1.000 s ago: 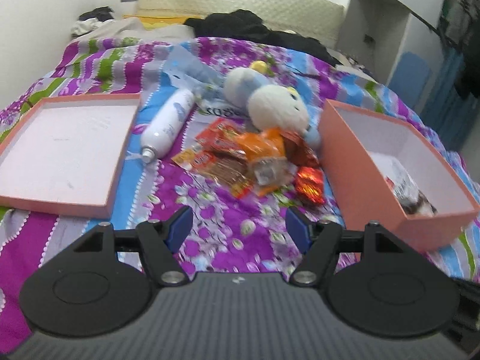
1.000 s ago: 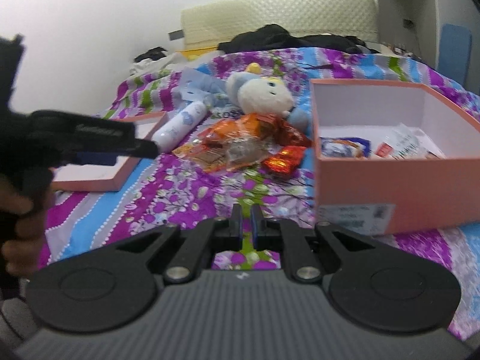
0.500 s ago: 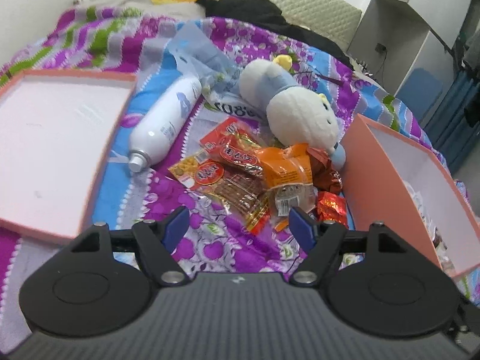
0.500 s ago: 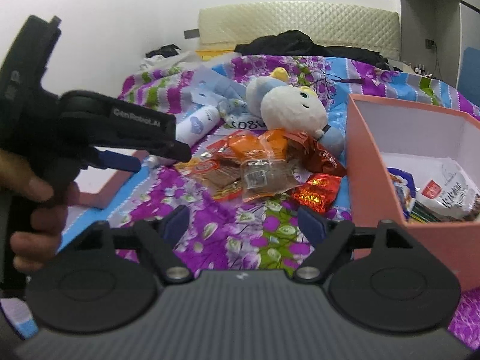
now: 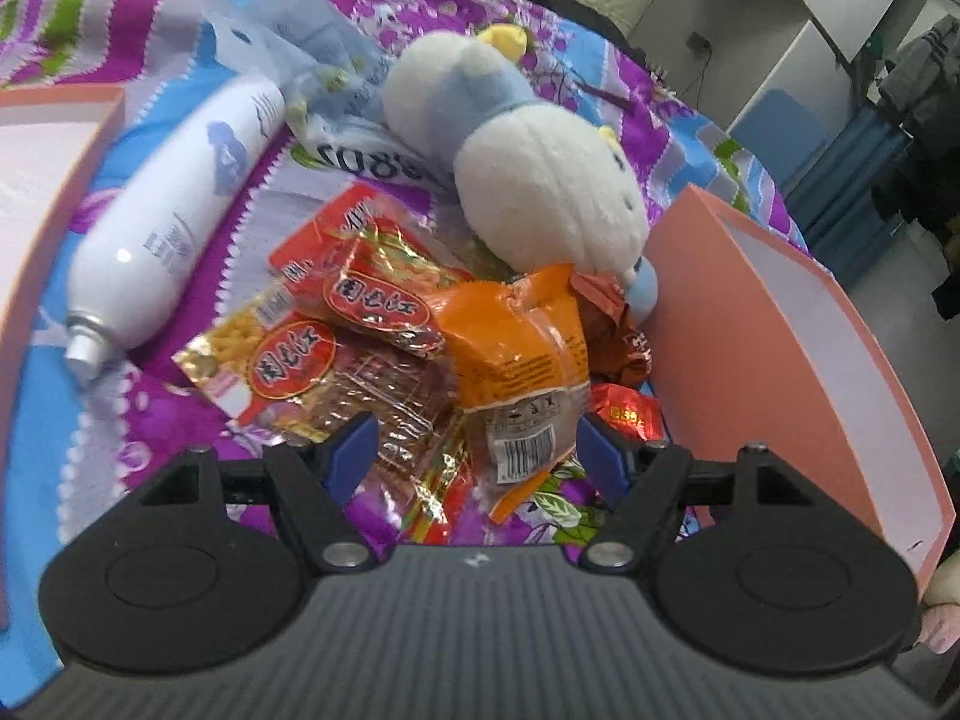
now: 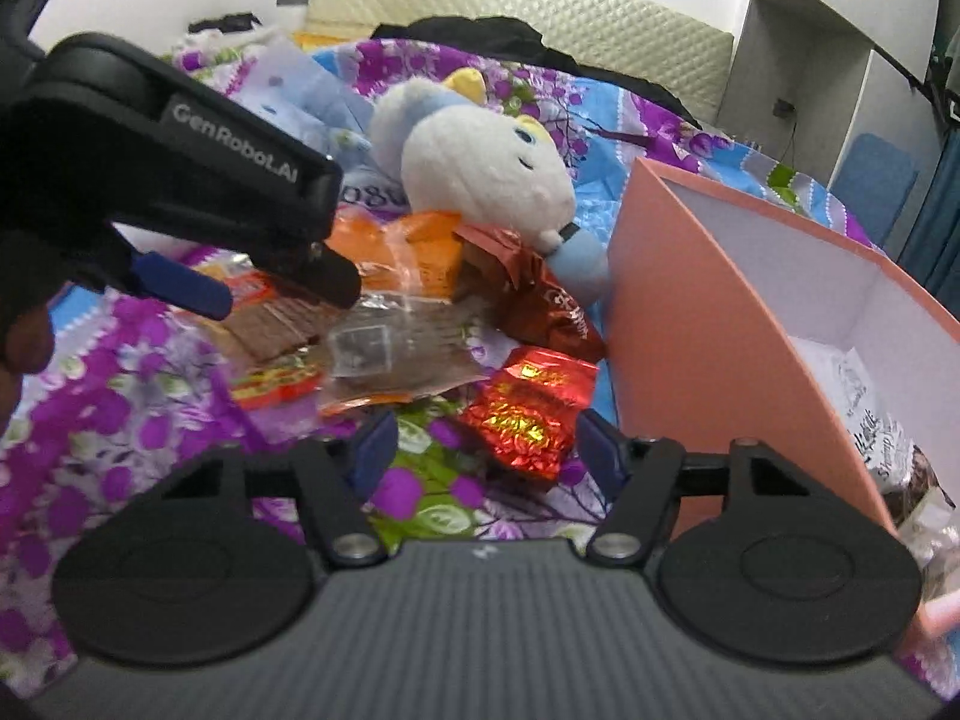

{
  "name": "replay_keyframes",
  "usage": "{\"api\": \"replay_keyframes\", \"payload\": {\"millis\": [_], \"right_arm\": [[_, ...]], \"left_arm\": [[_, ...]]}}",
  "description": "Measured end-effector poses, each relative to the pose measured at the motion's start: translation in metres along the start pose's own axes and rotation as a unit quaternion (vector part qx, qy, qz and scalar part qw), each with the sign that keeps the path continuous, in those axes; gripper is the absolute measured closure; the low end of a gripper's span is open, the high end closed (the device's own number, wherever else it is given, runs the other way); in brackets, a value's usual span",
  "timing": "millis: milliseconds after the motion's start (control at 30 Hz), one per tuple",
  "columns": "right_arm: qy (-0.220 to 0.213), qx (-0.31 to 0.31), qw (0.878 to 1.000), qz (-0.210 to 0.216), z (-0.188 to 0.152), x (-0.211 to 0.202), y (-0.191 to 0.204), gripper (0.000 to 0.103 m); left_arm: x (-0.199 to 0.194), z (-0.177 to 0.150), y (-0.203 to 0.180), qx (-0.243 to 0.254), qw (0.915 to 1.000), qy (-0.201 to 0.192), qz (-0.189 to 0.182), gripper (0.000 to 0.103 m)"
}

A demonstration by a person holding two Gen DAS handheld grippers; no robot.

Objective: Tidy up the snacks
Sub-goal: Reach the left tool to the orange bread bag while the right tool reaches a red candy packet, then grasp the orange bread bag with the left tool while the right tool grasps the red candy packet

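Observation:
A heap of snack packets lies on the purple flowered bedspread. My left gripper (image 5: pixel 477 453) is open, its blue pads on either side of the orange packet (image 5: pixel 516 348) and the clear brown-strip packet (image 5: pixel 384 390). My right gripper (image 6: pixel 487 450) is open, just before the shiny red packet (image 6: pixel 528 408); a brown packet (image 6: pixel 540 300) lies behind it. The left gripper (image 6: pixel 198 276) shows from the side in the right wrist view, over the heap. The pink box (image 6: pixel 720 312) stands to the right with packets inside (image 6: pixel 870 420).
A white plush toy (image 5: pixel 540 180) lies behind the heap. A white spray bottle (image 5: pixel 180 216) lies to the left, beside a flat pink box lid (image 5: pixel 54 180). A plastic bag (image 5: pixel 312 60) is behind the bottle. The box wall (image 5: pixel 750 330) stands close on the right.
Both grippers have moved forward and down toward the snack heap. The right gripper, shut a second ago, has opened. The left gripper has stayed open.

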State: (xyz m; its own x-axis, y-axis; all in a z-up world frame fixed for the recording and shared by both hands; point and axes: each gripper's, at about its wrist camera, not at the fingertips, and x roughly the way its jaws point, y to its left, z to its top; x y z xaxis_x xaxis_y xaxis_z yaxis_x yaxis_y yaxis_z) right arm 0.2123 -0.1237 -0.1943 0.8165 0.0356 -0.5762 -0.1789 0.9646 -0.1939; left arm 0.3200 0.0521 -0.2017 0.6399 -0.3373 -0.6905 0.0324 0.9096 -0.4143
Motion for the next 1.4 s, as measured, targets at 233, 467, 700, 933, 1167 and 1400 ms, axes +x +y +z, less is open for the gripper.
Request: {"api": "replay_keyframes", "payload": {"millis": [233, 467, 700, 933, 1167, 1400], "right_arm": [[0.013, -0.047, 0.998, -0.043, 0.0, 0.026, 0.012, 0.037], [0.036, -0.063, 0.996, -0.051, -0.007, 0.044, 0.013, 0.052], [0.036, -0.06, 0.997, -0.04, -0.007, 0.038, 0.009, 0.065], [0.032, -0.067, 0.997, -0.012, -0.01, 0.018, 0.011, 0.072], [0.029, -0.071, 0.997, 0.008, -0.016, -0.017, 0.011, 0.076], [0.018, -0.091, 0.995, 0.024, -0.024, -0.055, 0.015, 0.077]], "left_arm": [[0.024, 0.006, 0.0, 0.009, 0.999, 0.019, -0.038, 0.028], [0.048, 0.007, -0.007, 0.027, 0.9977, 0.038, -0.049, 0.045], [0.042, 0.006, -0.013, 0.039, 0.9982, 0.029, -0.036, 0.056], [0.015, -0.002, -0.016, 0.033, 0.9989, 0.02, -0.025, 0.074], [-0.029, -0.026, -0.019, 0.013, 0.9997, 0.01, -0.017, 0.079], [-0.08, -0.06, -0.006, -0.034, 0.9991, 0.009, -0.025, 0.08]]}}
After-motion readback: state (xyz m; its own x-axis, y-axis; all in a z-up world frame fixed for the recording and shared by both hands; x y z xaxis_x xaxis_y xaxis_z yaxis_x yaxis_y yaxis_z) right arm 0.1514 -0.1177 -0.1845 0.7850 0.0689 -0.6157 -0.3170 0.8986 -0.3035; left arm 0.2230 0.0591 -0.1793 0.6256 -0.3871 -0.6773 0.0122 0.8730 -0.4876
